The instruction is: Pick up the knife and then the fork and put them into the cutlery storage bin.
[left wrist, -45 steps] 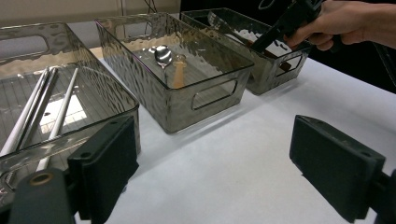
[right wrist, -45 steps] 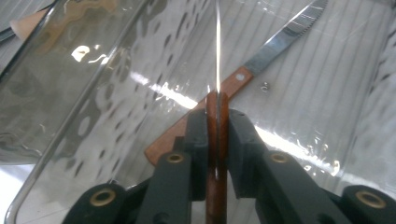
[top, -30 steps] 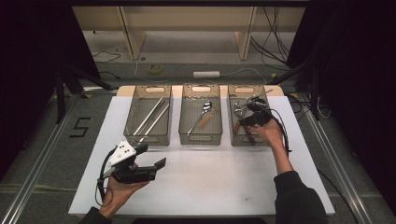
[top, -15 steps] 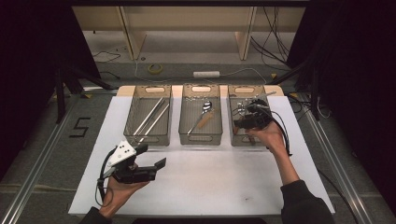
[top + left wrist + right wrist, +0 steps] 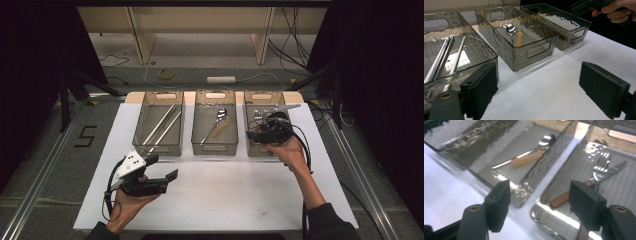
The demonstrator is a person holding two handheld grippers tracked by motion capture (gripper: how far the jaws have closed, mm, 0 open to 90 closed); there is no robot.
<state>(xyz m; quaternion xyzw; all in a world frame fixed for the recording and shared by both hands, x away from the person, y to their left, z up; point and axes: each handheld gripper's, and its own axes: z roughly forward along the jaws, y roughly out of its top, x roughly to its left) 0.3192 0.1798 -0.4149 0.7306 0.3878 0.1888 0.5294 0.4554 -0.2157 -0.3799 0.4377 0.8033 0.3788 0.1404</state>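
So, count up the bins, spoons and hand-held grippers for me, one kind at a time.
Bins: 3
Spoons: 1
Hand-held grippers: 2
Total: 6

Bright overhead light falls on the white table sheet [image 5: 225, 195]; the surroundings stay dark. Glare ripples on the 3 clear smoked plastic bins [image 5: 524, 37]. The right gripper view is soft with blur, highlights blown on the metal fork [image 5: 601, 167].

Between the jaws in the right gripper view, the fork [image 5: 602, 167] and the knife [image 5: 617, 167] beside it are blurred. The fork's wooden handle [image 5: 560, 199] runs behind the right-hand jaw and is partly hidden.
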